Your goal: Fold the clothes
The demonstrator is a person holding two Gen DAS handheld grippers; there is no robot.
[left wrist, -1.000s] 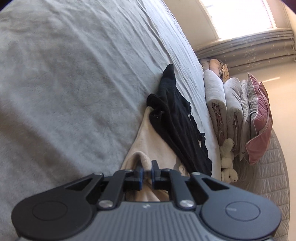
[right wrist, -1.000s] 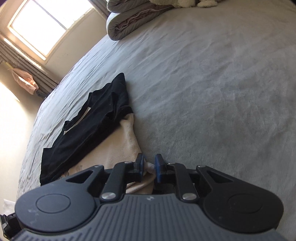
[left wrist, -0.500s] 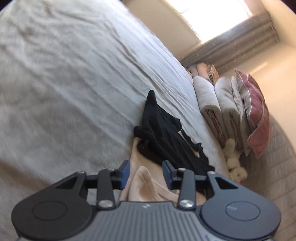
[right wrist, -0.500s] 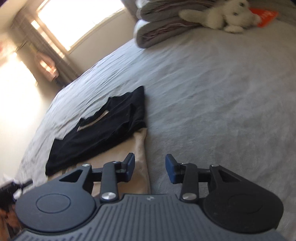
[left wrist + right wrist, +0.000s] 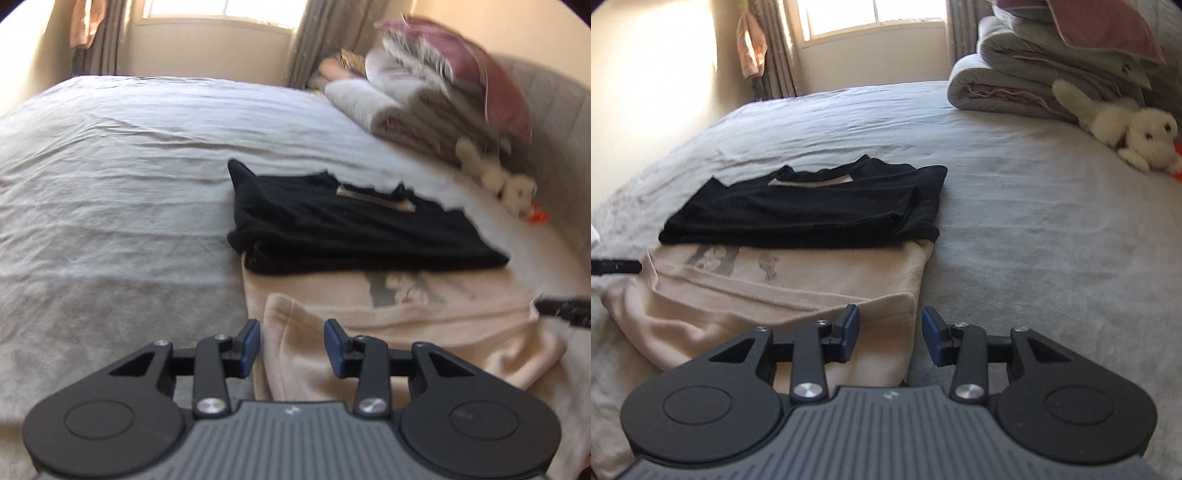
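Both our left gripper (image 5: 291,347) and right gripper (image 5: 889,334) are released, holding nothing. The beige sweater (image 5: 798,288) lies at lower centre, under the folded black shirt (image 5: 812,210). Pulling the sweater could disturb that shirt, we think.

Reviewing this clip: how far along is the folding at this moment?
Done: the black garment lies folded on the bed. In hand: nothing; left gripper and right gripper are both open over the beige garment. Left: the beige one looks only partly folded and rumpled.
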